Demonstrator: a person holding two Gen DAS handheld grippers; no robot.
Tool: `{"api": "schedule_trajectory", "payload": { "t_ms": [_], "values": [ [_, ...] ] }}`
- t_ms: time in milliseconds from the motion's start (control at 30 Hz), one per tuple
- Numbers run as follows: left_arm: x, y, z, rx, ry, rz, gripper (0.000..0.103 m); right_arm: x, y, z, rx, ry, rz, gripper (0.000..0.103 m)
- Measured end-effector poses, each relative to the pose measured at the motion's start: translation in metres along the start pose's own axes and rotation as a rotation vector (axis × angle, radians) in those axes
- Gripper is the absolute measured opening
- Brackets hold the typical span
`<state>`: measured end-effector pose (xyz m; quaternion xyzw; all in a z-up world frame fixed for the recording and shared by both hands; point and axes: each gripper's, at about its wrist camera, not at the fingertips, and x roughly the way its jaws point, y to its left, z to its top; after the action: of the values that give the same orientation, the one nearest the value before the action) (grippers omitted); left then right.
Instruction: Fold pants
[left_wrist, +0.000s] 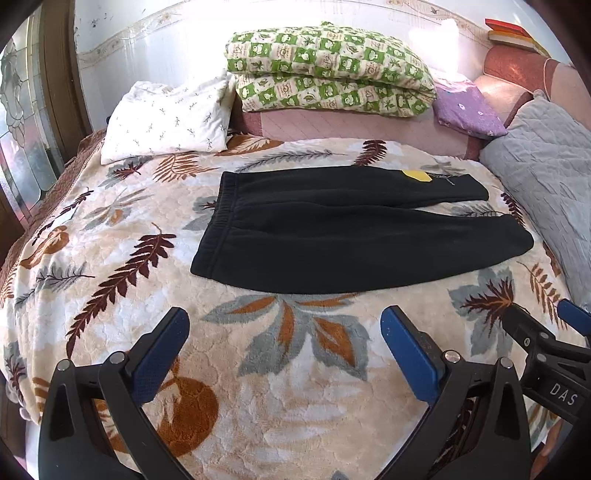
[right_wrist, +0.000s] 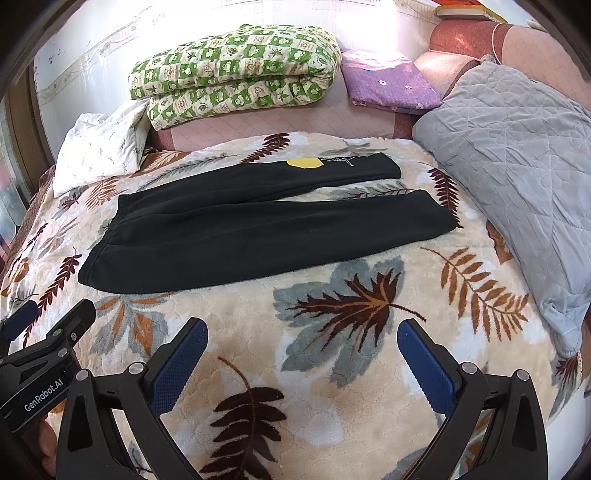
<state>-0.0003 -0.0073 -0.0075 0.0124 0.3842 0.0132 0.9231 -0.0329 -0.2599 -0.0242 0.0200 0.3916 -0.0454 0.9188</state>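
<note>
Black pants lie flat on a leaf-patterned blanket, waistband to the left and both legs stretched to the right, slightly apart at the cuffs. A yellow patch sits on the far leg. They also show in the right wrist view. My left gripper is open and empty, hovering over the blanket in front of the pants' near edge. My right gripper is open and empty, also short of the pants, to the right of the left one.
A white pillow lies at the back left. A folded green-checked quilt and purple cloth sit behind the pants. A grey quilted cushion lies along the right. The right gripper shows in the left view's corner.
</note>
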Motion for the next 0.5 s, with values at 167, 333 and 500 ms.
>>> {"api": "schedule_trajectory", "payload": {
  "t_ms": [167, 333, 500],
  "values": [
    [-0.0027, 0.0014, -0.0019, -0.017, -0.015, 0.009, 0.103, -0.0004, 0.0001, 0.0001, 0.0, 0.001, 0.001, 0.103],
    [-0.0034, 0.0044, -0.0011, -0.03, -0.018, 0.009, 0.103, 0.0, 0.0, 0.0003, 0.0, 0.001, 0.0, 0.103],
    [-0.0034, 0.0034, -0.0004, -0.03, -0.018, 0.009, 0.103, -0.0002, 0.0015, 0.0004, -0.002, 0.001, 0.001, 0.103]
  ]
}}
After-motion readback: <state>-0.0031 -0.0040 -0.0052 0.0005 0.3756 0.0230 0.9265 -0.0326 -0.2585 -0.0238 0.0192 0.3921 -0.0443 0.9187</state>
